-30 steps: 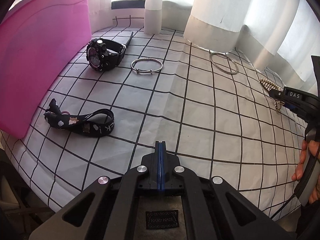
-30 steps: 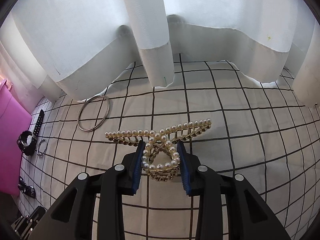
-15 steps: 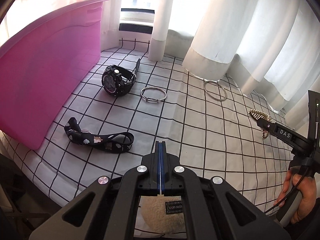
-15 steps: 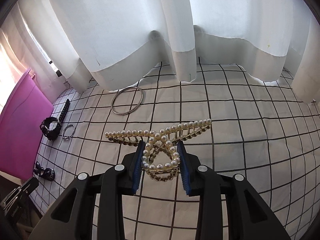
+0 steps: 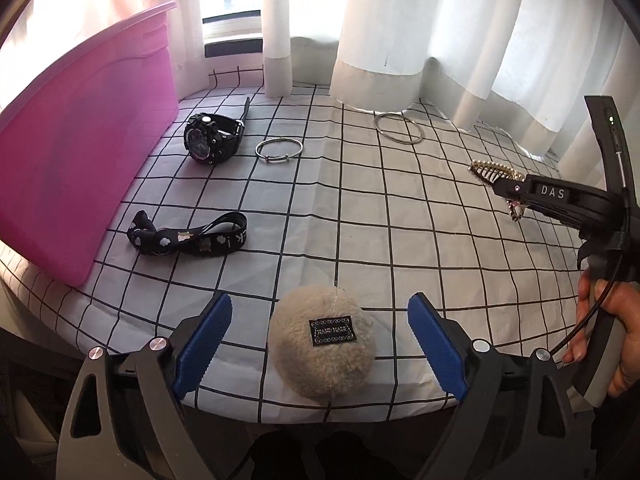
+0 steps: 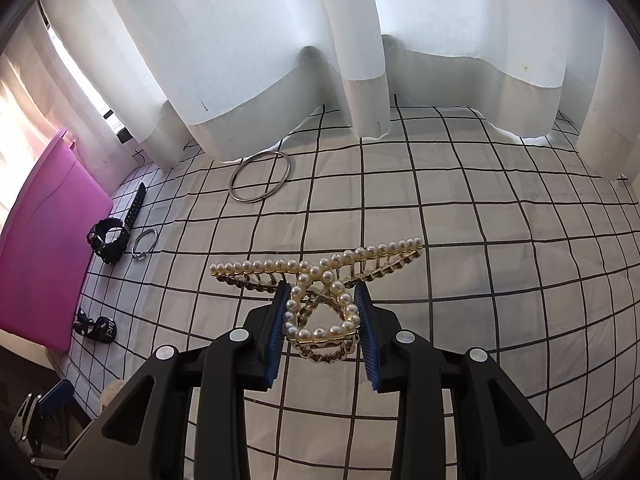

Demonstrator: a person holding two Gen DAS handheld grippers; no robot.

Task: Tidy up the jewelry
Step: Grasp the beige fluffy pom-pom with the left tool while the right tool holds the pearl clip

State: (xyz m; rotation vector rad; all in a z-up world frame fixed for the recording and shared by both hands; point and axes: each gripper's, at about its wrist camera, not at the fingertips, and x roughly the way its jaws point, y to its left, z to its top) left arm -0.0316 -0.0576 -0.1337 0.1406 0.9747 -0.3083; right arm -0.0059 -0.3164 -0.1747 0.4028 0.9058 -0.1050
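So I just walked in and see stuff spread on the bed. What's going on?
A person is sorting jewelry with two handheld grippers. The right gripper is shut on a pearl hair clip, held above the checked sheet. The left gripper is open around a fluffy pompom. A watch, two bangles, and a strap lie beside the pink bin.

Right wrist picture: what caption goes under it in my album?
Right gripper shut on a pearl hair clip above the checked cloth.

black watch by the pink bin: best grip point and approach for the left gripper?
Grip the black watch across its bulky case, coming from above. It rests on its side with the strap curled behind, so the case looks like the firmest part; the thin strap tail would likely flop.
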